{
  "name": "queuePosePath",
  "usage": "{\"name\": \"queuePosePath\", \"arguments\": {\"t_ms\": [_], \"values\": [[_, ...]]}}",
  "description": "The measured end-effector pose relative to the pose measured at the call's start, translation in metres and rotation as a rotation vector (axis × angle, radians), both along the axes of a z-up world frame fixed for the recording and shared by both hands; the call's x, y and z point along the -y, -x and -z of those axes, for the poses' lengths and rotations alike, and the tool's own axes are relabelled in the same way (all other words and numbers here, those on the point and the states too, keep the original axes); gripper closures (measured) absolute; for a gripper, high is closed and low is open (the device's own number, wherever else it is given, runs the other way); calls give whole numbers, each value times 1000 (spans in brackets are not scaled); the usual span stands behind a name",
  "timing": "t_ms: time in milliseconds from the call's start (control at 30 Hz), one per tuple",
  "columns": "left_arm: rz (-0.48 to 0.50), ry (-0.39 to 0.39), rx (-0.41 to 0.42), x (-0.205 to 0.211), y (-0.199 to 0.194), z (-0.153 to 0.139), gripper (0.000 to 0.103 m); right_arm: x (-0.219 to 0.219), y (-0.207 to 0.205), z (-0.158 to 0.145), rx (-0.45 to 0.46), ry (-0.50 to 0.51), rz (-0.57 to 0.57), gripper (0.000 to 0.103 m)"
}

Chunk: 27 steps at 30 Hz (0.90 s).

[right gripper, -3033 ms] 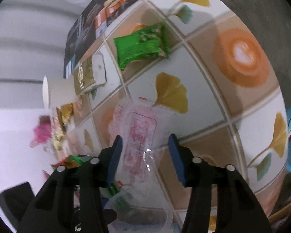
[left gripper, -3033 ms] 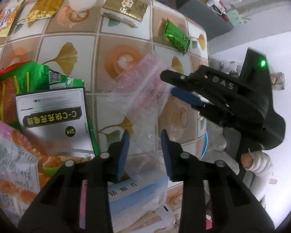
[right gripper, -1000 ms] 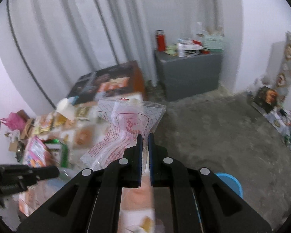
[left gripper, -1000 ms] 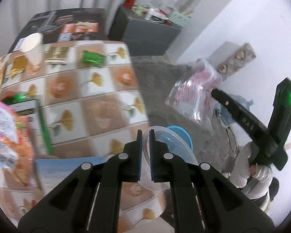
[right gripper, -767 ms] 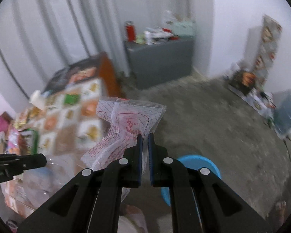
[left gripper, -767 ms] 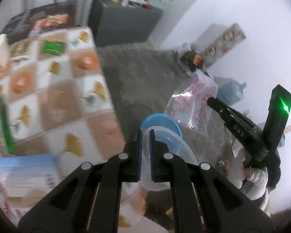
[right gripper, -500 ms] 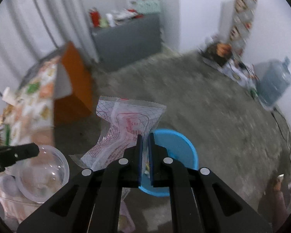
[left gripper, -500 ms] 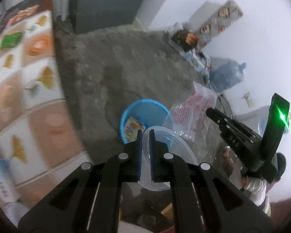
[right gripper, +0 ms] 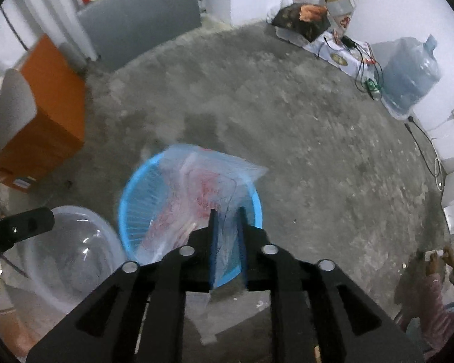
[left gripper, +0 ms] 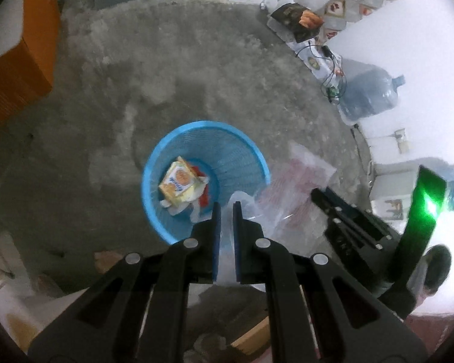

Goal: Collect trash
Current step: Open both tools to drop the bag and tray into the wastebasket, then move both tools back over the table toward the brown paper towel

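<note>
Above the blue mesh wastebasket (right gripper: 127, 202) on the concrete floor, the right gripper (right gripper: 226, 211) has just been parting its jaws, and the clear red-printed plastic bag (right gripper: 202, 187) hangs loose between them over the basket's mouth. Nearer its rim, the left gripper (left gripper: 225, 205) has also begun to open around the clear plastic dome lid (right gripper: 66, 251). Both pieces are light; either could likely drift or catch the rim and land outside the basket.
</note>
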<state>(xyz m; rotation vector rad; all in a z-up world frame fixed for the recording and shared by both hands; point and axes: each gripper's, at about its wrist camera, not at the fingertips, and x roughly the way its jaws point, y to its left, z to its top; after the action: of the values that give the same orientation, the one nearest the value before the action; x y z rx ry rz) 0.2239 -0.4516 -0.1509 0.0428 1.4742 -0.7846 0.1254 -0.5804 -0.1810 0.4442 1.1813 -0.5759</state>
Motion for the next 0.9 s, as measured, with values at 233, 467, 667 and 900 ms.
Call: {"name": "queuePosePath", "arguments": {"t_ms": [233,467,667,900], "values": [[-73,21,-24,3,-8,30,63,11,-9,28,-18,-3,52,68],[-70,59,19,-9,-5,7,54,8,0,17,14,14,55,68],[-46,131,85,-27,8,-36,47,-1,10,-11,83,31,46,68],[-49,208,180,-72,24,-95,41,-29,7,-60,173,78,-52,68]]}}
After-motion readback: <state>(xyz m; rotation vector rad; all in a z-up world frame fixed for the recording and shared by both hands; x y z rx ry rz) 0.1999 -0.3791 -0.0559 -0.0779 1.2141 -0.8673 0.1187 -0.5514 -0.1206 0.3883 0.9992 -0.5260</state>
